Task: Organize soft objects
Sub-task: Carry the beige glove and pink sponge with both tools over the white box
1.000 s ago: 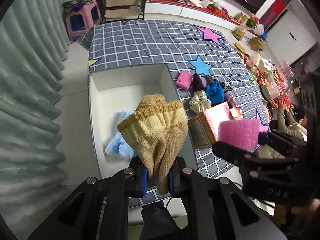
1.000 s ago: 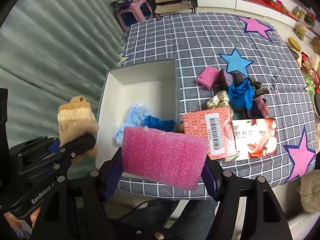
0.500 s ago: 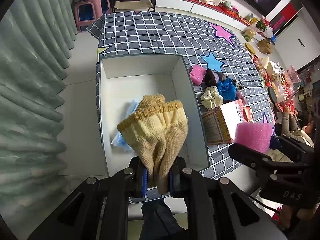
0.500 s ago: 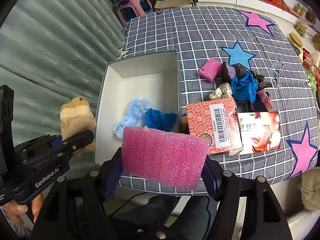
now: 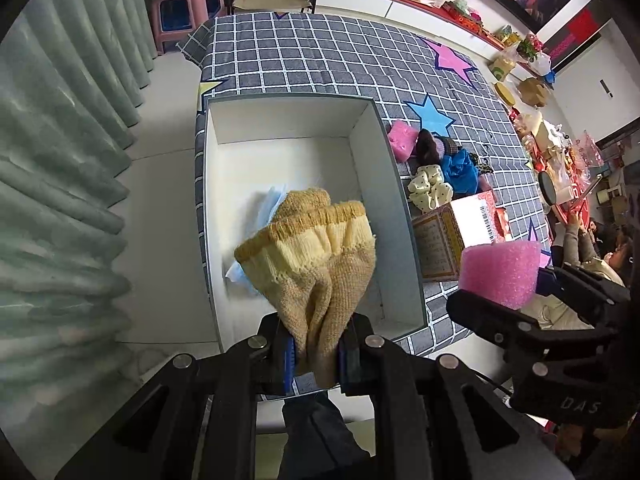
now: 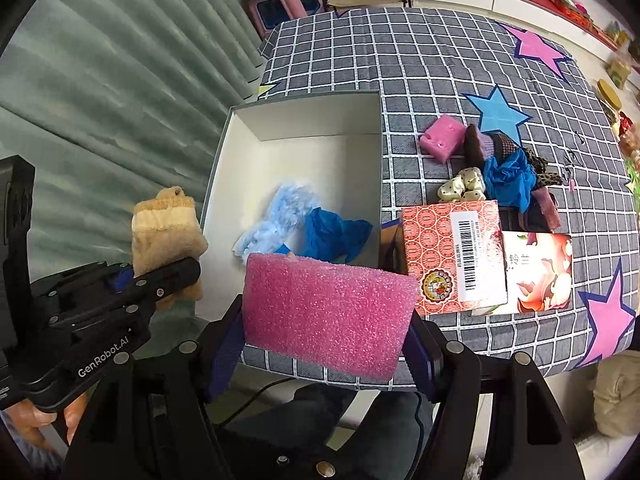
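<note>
My left gripper (image 5: 317, 354) is shut on a tan knitted sock (image 5: 316, 256) with a pale yellow cuff, hanging above the near part of the white open box (image 5: 280, 120). From the right wrist view the sock (image 6: 166, 228) and left gripper (image 6: 160, 280) sit at the box's left edge. My right gripper (image 6: 326, 354) is shut on a wide pink foam block (image 6: 326, 312), held over the table's near edge, right of the box (image 6: 304, 120). The foam block (image 5: 500, 272) shows at the right of the left wrist view. Inside the box lie a light-blue fluffy piece (image 6: 276, 220) and a blue cloth (image 6: 336, 232).
On the checked star tablecloth (image 6: 420, 52), right of the box, lie a small pink sponge (image 6: 442, 138), a cream dotted scrunchie (image 6: 462, 188), a blue cloth (image 6: 508, 176), dark fabrics and two red printed cartons (image 6: 456, 256). Green curtains (image 5: 60, 160) hang left; a person sits far right.
My left gripper with the sock has shifted over the box and sunk a little; the box now fills the middle of its view. The right gripper and foam block stayed put.
</note>
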`<state>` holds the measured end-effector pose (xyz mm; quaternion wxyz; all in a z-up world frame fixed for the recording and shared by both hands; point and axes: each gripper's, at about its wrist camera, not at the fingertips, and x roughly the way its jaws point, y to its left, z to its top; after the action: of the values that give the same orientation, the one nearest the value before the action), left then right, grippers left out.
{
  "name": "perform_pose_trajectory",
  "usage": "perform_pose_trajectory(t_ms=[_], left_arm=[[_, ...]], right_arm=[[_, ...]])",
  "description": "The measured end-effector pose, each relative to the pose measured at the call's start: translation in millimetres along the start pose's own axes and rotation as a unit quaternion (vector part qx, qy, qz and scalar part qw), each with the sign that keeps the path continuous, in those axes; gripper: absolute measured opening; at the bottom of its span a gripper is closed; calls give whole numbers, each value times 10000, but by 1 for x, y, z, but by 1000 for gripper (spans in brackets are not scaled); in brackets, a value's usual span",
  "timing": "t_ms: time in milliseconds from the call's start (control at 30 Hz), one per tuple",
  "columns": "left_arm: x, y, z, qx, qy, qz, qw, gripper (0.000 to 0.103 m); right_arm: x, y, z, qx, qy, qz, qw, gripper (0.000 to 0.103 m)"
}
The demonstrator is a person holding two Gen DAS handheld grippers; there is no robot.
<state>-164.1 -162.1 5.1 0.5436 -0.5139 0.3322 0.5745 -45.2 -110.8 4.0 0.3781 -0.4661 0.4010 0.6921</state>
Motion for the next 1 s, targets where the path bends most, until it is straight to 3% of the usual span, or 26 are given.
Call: perform_pose_trajectory(t_ms=[1000], left_arm=[[36, 9, -17, 80, 605, -4, 9981, 17]], right_arm=[[28, 10, -1, -193, 489, 285, 9982, 71]])
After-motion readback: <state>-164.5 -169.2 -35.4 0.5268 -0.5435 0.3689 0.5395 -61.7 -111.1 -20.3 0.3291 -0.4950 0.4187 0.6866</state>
